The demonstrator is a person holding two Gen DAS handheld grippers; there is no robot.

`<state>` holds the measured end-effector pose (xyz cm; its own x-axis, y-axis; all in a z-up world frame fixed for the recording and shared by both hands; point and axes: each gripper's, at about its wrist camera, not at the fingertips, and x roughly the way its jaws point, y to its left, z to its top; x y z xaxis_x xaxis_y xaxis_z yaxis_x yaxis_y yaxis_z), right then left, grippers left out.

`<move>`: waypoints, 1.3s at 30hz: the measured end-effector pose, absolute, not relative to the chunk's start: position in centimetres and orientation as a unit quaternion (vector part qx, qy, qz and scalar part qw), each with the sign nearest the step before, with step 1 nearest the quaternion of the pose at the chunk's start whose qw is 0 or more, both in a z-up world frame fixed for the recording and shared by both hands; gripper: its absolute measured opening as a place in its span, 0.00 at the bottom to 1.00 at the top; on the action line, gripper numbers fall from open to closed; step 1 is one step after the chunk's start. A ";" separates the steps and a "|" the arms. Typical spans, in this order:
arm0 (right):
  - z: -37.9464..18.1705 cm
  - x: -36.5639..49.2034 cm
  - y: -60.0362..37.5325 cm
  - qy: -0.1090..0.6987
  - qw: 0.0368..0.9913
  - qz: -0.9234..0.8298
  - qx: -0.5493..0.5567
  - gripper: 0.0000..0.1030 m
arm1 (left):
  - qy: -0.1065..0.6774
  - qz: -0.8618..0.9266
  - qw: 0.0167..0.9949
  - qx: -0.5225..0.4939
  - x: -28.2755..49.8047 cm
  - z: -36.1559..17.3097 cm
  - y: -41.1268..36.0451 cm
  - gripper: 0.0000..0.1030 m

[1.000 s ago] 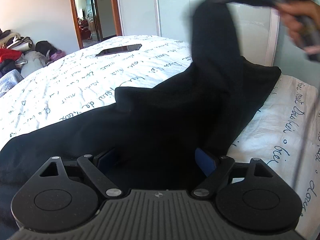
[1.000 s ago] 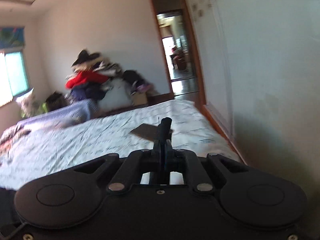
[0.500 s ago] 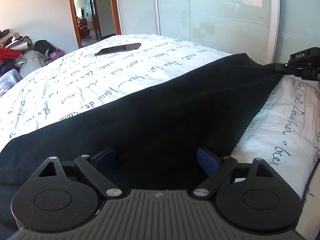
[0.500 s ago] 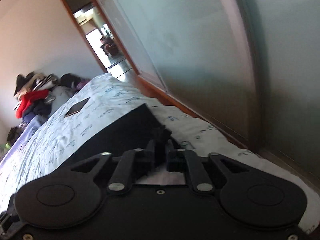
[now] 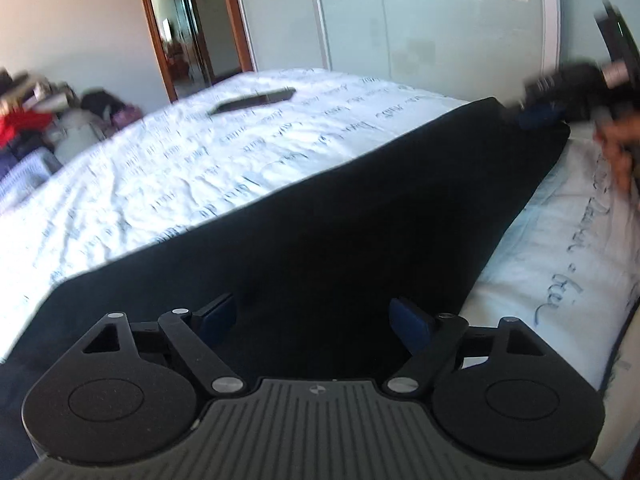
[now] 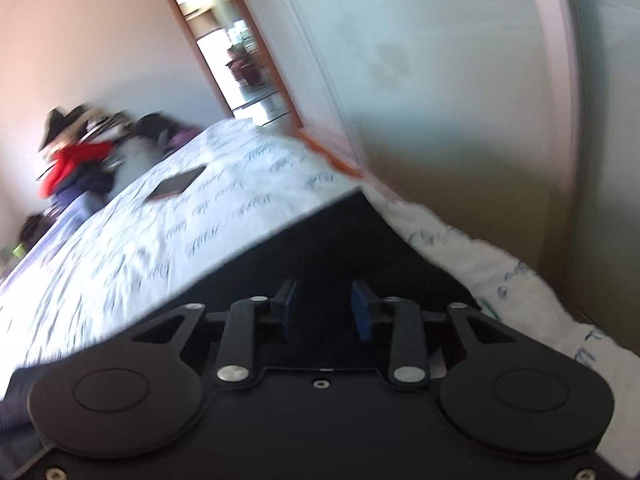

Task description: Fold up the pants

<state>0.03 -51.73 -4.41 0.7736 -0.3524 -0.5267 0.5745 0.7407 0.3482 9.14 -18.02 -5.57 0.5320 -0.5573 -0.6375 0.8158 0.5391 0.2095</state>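
1. Lying flat on the bed, the black pants stretch from the near left to a far right corner close to the bed's right edge.
2. The left gripper hangs over the near part of the pants, its blue pads spread wide with only flat cloth below them, nothing pinched.
3. The right gripper sits low over the far end of the pants; its jaws are opening, at a narrow gap, and the pads do not press on the fabric.
4. From the left wrist view the right gripper shows blurred at the far right corner of the pants, with a hand behind it.
5. The bedsheet is white with dark handwritten script.
6. A dark flat phone lies on the far part of the bed, well apart from the pants.
7. A pile of clothes, some of it red, sits beyond the bed at the far left, near an open doorway.
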 end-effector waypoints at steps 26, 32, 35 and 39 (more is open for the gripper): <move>-3.6 13.3 -42.0 0.332 0.938 -0.096 -0.037 0.32 | 0.349 -0.269 0.889 0.122 16.4 -2.0 -4.0 0.86; -0.9 18.8 -31.0 0.284 0.944 0.166 -0.006 0.31 | 0.356 -0.194 0.910 0.085 17.2 -0.7 2.9 0.86; -2.5 23.0 -23.7 0.312 0.916 0.245 -0.055 0.31 | 0.357 -0.137 0.917 0.116 18.0 -1.0 5.0 0.86; -5.3 27.8 -17.5 0.342 0.897 0.243 -0.136 0.31 | 0.388 -0.116 0.903 0.145 18.7 -2.8 7.6 0.89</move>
